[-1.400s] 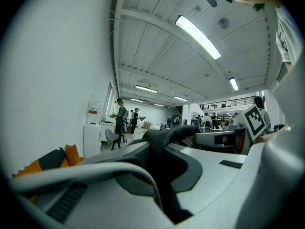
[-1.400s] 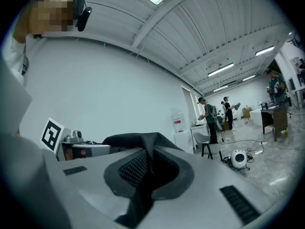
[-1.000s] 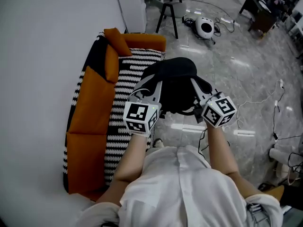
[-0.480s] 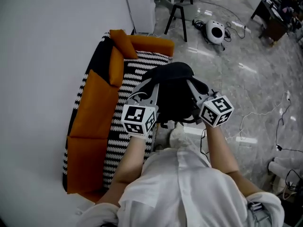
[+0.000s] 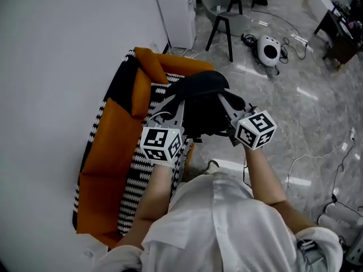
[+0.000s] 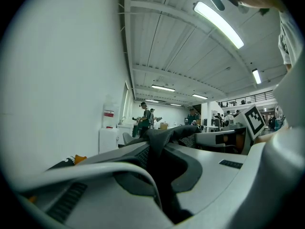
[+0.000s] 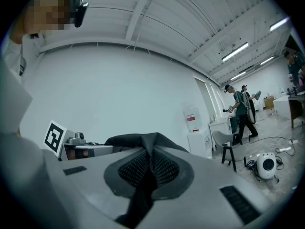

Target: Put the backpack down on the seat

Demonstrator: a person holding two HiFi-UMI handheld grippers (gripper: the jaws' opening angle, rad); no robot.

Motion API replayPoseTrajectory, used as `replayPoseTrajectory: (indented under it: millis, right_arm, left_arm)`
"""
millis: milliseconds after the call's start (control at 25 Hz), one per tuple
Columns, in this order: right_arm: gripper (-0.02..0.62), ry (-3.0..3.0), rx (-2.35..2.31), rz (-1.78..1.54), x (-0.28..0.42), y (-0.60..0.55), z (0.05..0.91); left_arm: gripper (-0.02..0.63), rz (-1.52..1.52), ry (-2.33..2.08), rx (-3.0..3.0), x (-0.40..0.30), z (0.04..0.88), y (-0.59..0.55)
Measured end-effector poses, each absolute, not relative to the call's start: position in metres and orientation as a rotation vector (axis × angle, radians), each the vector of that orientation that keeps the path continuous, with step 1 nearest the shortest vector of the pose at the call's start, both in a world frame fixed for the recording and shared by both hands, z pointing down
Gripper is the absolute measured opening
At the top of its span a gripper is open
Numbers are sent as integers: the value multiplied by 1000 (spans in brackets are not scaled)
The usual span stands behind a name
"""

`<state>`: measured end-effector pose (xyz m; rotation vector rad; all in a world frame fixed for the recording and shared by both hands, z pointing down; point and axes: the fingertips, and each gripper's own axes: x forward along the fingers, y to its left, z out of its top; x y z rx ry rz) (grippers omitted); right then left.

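A black backpack (image 5: 203,102) hangs in the air between my two grippers, over the front edge of a sofa seat (image 5: 136,171) with a black and white zigzag cover. My left gripper (image 5: 181,99) is shut on a fold of the backpack's black fabric (image 6: 161,144) at the bag's left side. My right gripper (image 5: 223,99) is shut on another fold of that fabric (image 7: 147,163) at its right side. The sofa has an orange backrest (image 5: 109,143) and an orange cushion (image 5: 148,67) at its far end. The bag's underside is hidden.
Past the sofa's far end stand a white dispenser (image 5: 177,13) and a grey chair (image 5: 224,18). A white round device (image 5: 269,49) and cables (image 5: 317,152) lie on the grey floor at right. A wall runs along the left. People (image 7: 239,112) stand far off.
The backpack has been carried left, toward the sofa, and now overlaps the seat's front edge. Both grippers keep their hold on it.
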<state>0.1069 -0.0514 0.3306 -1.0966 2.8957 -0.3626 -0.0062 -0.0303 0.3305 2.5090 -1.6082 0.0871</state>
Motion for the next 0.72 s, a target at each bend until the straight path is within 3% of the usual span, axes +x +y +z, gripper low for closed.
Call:
replayPoseTrajectory:
  millis: [720]
  right_arm:
    - [28,2971,-1061,-485,86,-161,361]
  left_arm:
    - [37,101,-1595,2423,-26,362,-139]
